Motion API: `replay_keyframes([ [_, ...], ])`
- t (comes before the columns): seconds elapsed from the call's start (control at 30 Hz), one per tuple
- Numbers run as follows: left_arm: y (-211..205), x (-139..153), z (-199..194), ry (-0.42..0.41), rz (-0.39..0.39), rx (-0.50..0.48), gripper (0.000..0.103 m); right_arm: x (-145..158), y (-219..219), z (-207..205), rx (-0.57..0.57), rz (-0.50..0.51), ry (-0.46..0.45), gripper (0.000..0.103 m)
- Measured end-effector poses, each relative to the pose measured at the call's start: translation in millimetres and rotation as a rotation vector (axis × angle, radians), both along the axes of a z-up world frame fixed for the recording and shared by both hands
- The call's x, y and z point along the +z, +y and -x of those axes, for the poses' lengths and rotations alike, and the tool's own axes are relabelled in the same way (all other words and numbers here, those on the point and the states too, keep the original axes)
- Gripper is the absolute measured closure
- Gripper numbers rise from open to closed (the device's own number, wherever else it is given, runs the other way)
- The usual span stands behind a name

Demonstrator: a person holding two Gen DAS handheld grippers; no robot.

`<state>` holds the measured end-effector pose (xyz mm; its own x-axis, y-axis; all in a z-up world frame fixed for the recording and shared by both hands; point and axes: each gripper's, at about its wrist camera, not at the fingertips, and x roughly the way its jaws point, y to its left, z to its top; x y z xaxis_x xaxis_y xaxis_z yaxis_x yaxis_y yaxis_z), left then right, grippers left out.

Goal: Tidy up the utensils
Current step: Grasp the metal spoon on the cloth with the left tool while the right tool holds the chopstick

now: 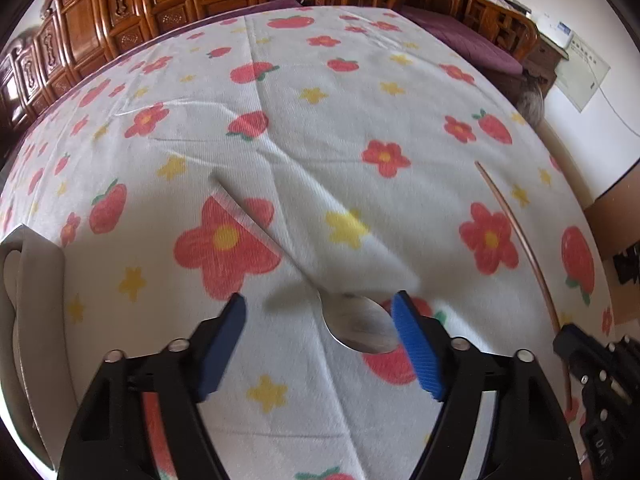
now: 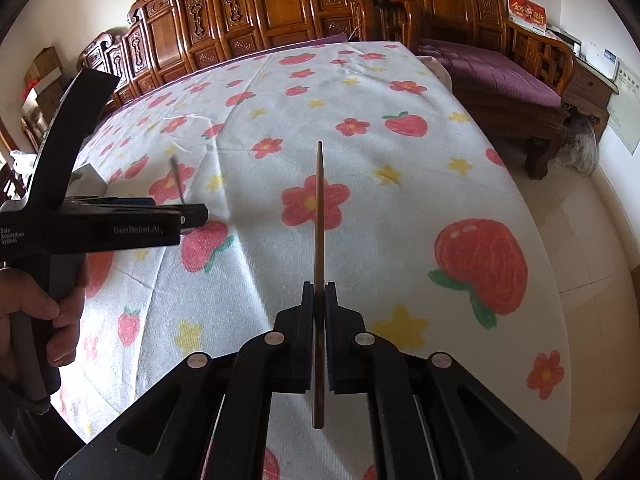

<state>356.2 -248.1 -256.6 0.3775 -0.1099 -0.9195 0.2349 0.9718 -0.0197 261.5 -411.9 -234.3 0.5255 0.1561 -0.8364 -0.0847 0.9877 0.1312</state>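
1 chopstick (image 2: pixel 319 216) clenched in right claw (image 2: pixel 319 292); left claw (image 1: pixel 318 312) released over 1 spoon (image 1: pixel 360 326).

left tongs (image 1: pixel 318 346): jaws spread wide; right tongs (image 2: pixel 319 286): jaws clamped together

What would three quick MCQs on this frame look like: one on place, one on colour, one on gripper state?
1. Where is the spoon's bowl?
A. Between the left gripper's open fingers
B. In the grey holder
C. In the right gripper

2. What colour are the left gripper's pads?
A. Red
B. Blue
C. Green

3. The right gripper is:
A. Open, empty
B. Shut on a chopstick
C. Shut on the spoon

Answers: 1 A, the spoon lies on the tablecloth within the left gripper. 2 B, pads are blue. 3 B, the right gripper clamps the chopstick.
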Motion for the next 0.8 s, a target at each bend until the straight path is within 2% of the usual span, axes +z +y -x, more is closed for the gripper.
replay_keyframes([
  [0.17, 14, 1, 9, 0.016, -0.004, -0.028, 0.045, 5, 3, 2, 0.007, -0.002, -0.014, 0.097],
  [0.33, 26, 1, 7, 0.022, 0.029, -0.038, 0.054, 6, 7, 2, 0.019, 0.002, -0.018, 0.097],
  [0.5, 21, 4, 8, 0.016, 0.037, -0.075, 0.055, 9, 7, 2, 0.020, -0.001, -0.024, 0.097],
  [0.63, 21, 22, 6, -0.034, 0.077, -0.104, 0.055, 7, 4, 2, 0.012, -0.007, -0.019, 0.097],
  [0.8, 24, 34, -16, -0.050, 0.111, -0.097, 0.055, 2, 2, 1, 0.006, -0.010, -0.008, 0.097],
])
